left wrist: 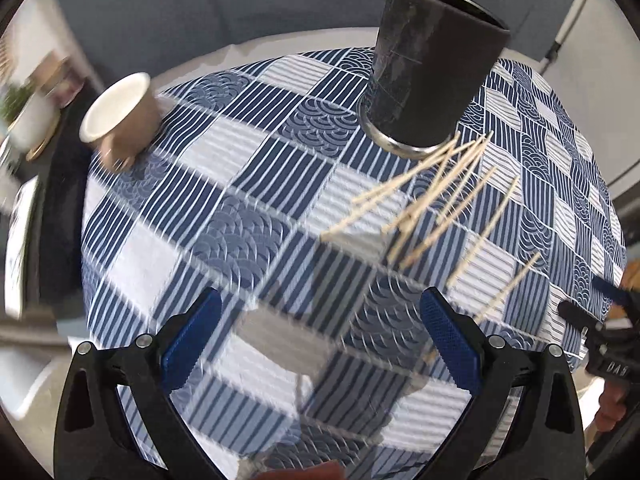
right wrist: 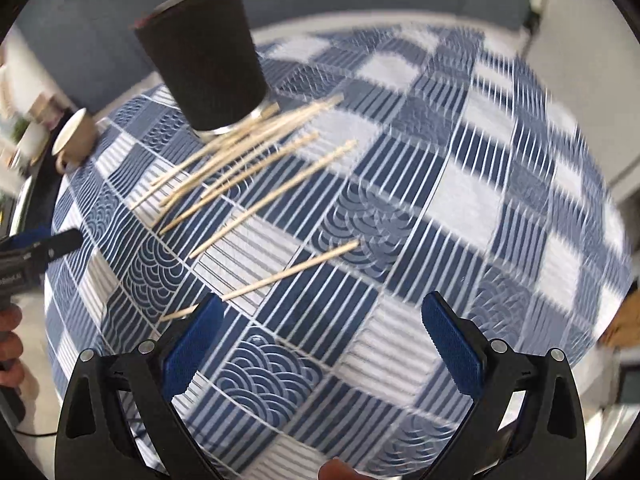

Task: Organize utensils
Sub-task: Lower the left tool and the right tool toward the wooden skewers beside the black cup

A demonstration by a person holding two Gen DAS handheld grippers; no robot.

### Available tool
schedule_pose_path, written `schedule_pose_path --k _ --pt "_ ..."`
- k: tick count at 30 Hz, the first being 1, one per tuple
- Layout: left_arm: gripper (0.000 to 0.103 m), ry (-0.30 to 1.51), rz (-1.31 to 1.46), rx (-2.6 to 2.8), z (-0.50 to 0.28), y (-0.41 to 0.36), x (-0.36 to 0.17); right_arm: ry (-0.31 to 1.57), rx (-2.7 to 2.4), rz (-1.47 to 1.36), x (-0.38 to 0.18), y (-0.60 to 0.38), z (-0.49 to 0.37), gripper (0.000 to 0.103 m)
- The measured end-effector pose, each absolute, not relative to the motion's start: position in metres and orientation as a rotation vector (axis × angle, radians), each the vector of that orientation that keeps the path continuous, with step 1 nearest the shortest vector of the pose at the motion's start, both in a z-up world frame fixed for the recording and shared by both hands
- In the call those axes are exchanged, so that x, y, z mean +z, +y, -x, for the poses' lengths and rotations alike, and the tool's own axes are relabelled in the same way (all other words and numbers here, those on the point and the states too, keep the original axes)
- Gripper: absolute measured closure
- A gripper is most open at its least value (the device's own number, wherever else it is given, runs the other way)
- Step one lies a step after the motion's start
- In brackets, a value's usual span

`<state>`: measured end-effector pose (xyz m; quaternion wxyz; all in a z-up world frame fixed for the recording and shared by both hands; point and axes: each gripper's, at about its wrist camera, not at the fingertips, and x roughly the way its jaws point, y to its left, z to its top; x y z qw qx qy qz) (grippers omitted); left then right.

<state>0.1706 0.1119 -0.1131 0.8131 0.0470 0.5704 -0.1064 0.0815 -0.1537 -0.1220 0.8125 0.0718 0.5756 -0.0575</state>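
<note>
1. Up close, the left tool fills the bottom of the left wrist view, its blue pads wide apart with nothing between them.
2. The right tool sits likewise at the bottom of the right wrist view, spread open and empty; its left pad covers part of the nearest stick.
3. Wooden sticks lie scattered on the cloth, right of centre in the left view; in the right view they fan across the upper left.
4. The far ends of several sticks reach the base of the black cup, which stands upright at the top of the left view, upper left in the right view.
5. A beige mug sits near the counter's edge at upper left in the left view, well apart from the sticks.
6. The blue-and-white patterned cloth covers the counter.
7. Both views are motion-blurred.
8. A hand grips the left tool at the right view's left edge.
</note>
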Motion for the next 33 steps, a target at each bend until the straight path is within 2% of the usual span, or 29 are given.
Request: schedule_pose_path --k 5,11,19,33 --pt "0.006 1.205 -0.149 -0.335 -0.224 0.096 -0.14 1.28 -0.218 -0.314 -0.16 -0.151 -0.089 0.008" --pt "0.006 1.166 -0.309 -0.421 -0.263 0.063 -0.163 1.292 -0.407 -0.311 -0.187 -0.141 -0.095 0.008" --pt "0.005 1.188 -0.394 -0.518 -0.28 0.038 -0.186 1.23 -0.52 -0.353 -0.195 -0.133 -0.096 0.007" --pt "0.004 1.167 -0.396 -0.559 -0.284 0.039 -0.189 1.223 -0.538 -0.365 -0.192 -0.137 -0.089 0.007"
